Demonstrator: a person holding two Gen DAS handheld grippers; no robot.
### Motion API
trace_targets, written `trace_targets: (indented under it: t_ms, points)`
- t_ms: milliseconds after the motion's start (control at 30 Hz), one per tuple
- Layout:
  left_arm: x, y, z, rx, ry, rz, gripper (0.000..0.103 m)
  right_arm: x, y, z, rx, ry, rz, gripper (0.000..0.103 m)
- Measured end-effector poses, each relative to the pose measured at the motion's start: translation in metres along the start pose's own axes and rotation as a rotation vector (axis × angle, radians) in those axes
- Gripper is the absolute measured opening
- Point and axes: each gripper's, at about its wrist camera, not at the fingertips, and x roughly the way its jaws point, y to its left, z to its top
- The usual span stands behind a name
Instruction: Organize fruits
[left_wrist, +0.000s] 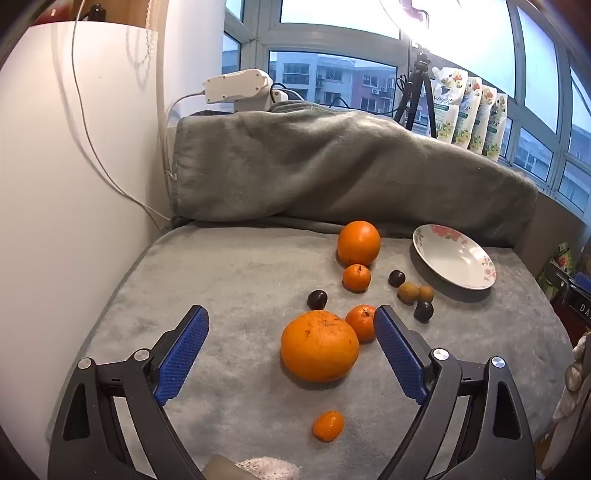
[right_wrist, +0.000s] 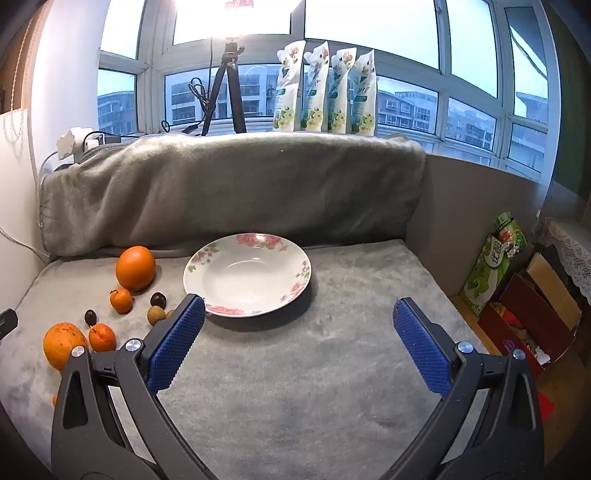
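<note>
Fruits lie loose on a grey blanket-covered table (left_wrist: 229, 280). In the left wrist view a big orange (left_wrist: 319, 345) sits just ahead of my open, empty left gripper (left_wrist: 291, 317), with a kumquat (left_wrist: 328, 425) nearer. Beyond lie a tangerine (left_wrist: 362, 322), a second tangerine (left_wrist: 356, 277), another big orange (left_wrist: 358, 242), dark plums (left_wrist: 317, 299) and brown longans (left_wrist: 408, 292). A white floral plate (right_wrist: 247, 275) stands empty ahead of my open, empty right gripper (right_wrist: 299, 308); it also shows in the left wrist view (left_wrist: 454, 256). The fruits show at the left in the right wrist view (right_wrist: 135, 267).
A rolled grey blanket (right_wrist: 229, 192) banks the table's far side. Behind it stand a tripod (right_wrist: 225, 92), several refill pouches (right_wrist: 325, 88) and a power strip (left_wrist: 236, 86). A white wall (left_wrist: 55, 184) bounds the left. Boxes (right_wrist: 532, 306) sit off the table's right edge.
</note>
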Motion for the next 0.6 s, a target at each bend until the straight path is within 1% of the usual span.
trace_targets:
  t_ms: [33, 100, 133, 233, 267, 600]
  points:
    - [-0.0006, 0.0005, 0.0004, -0.004, -0.002, -0.001, 0.091, 0.0006, -0.0005, 0.0003, 0.014, 0.017, 0.008, 0.103]
    - [-0.0021, 0.0016, 0.0005, -0.008, -0.007, -0.001, 0.091, -0.0002, -0.0002, 0.0003, 0.013, 0.009, 0.007, 0.103]
    - [-0.0027, 0.0008, -0.0022, 0.000, -0.008, 0.011, 0.091, -0.0005, -0.0002, 0.0005, 0.014, 0.009, 0.008, 0.103]
    - [0.0010, 0.0045, -0.0009, -0.005, 0.006, 0.001, 0.091, -0.0008, -0.0006, 0.0007, 0.015, 0.005, 0.010, 0.103]
    - [0.0030, 0.0006, -0.0007, 0.002, 0.012, 0.010, 0.091, -0.0005, -0.0008, 0.0007, 0.015, 0.005, 0.011, 0.103]
    - [0.0011, 0.0017, 0.0011, -0.008, 0.005, 0.003, 0.091, -0.0013, 0.0001, 0.0016, 0.010, -0.002, 0.000, 0.103]
